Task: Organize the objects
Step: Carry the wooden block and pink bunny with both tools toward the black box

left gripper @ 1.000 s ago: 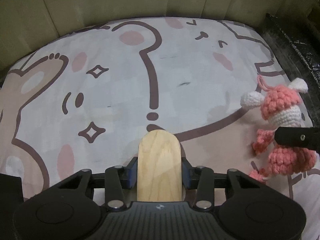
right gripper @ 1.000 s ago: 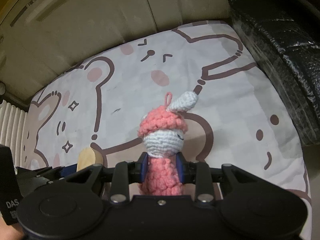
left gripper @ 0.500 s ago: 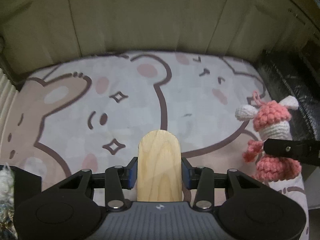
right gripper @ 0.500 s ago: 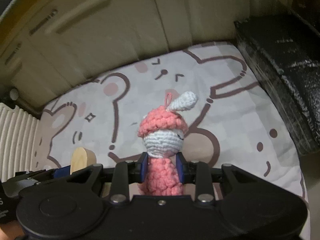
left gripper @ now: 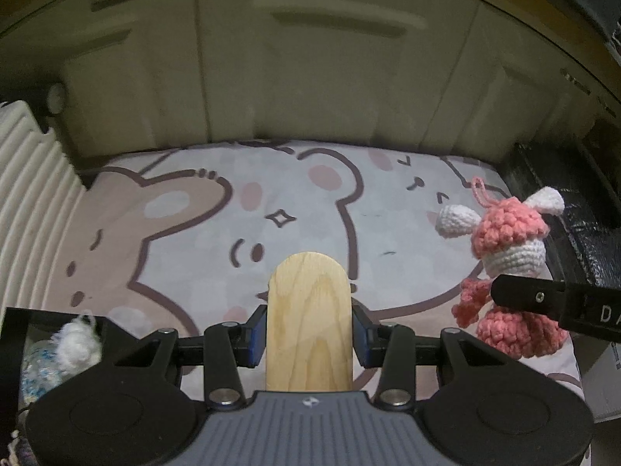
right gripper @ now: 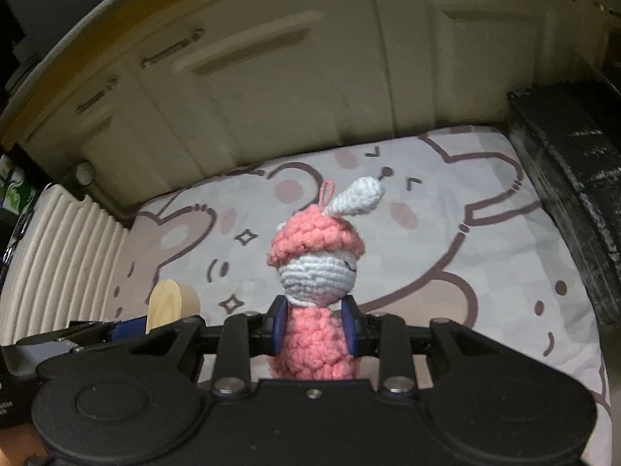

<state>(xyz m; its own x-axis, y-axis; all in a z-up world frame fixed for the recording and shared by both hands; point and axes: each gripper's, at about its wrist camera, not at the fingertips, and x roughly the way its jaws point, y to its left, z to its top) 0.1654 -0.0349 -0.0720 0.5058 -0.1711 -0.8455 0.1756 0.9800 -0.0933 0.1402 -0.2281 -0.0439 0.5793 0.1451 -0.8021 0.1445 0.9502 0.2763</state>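
My left gripper (left gripper: 309, 332) is shut on a pale wooden block (left gripper: 309, 318) with a rounded top, held upright above the cartoon bear bedsheet (left gripper: 194, 233). To its right, my right gripper (right gripper: 314, 330) is shut on the pink body of a crocheted bunny doll (right gripper: 316, 268) with a white face and white ears. The same doll (left gripper: 508, 248) shows at the right of the left wrist view, pinched by a black finger (left gripper: 524, 297). The wooden block (right gripper: 170, 303) also appears at the lower left of the right wrist view.
Cream cabinet doors (left gripper: 310, 77) rise behind the bed. A ribbed white panel (left gripper: 35, 202) borders the left side and a black wrapped bundle (right gripper: 570, 178) the right. A black box (left gripper: 23, 334) at the lower left holds a white fluffy thing (left gripper: 77, 343).
Both grippers have risen away from the sheet with their loads still held. The bed looks smaller and farther, the cabinets fill more of each view, and the black box has come into sight.
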